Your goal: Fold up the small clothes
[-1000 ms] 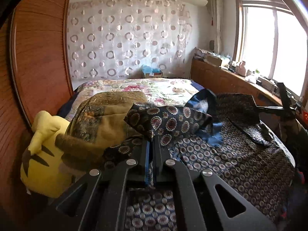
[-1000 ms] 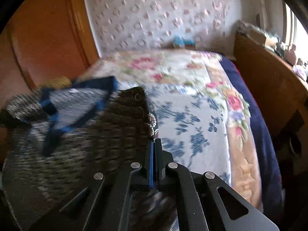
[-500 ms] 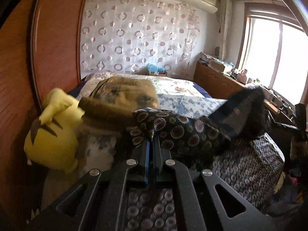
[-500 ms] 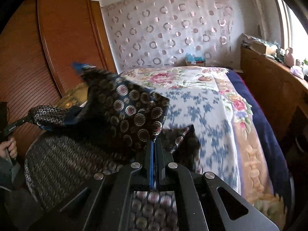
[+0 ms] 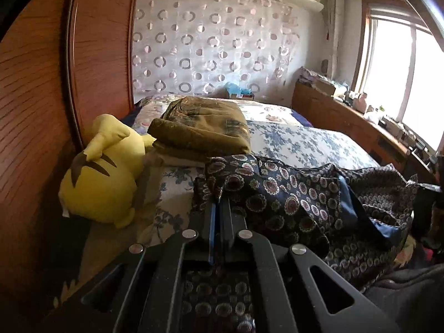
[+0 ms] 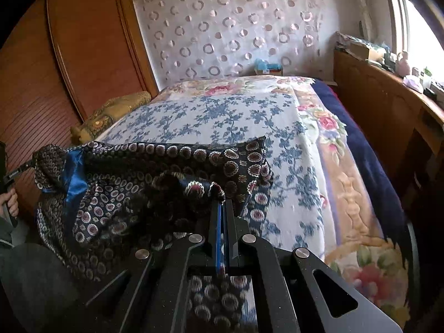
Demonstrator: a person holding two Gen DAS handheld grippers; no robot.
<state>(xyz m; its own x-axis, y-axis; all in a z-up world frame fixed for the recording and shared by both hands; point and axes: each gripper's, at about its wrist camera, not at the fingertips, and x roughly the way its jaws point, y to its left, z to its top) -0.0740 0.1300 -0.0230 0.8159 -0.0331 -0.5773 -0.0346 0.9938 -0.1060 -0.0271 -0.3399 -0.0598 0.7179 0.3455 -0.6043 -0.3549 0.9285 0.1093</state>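
two grippers hold one dark garment over the bed

both my left gripper [image 5: 219, 202] and right gripper [image 6: 223, 204] have their jaws closed tight on an edge of the patterned garment [image 5: 291, 194]. i hold it stretched between them above the floral bedspread [image 6: 222, 116], i think to lay it flat for folding.

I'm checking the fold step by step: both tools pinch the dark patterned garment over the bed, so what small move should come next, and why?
Probably lower both tools together and lay the patterned garment flat on the floral bedspread. The left tool and right tool are each shut on a bunched edge, and the cloth between them sags in wrinkles, with blue lining showing, so it seems to need smoothing first.
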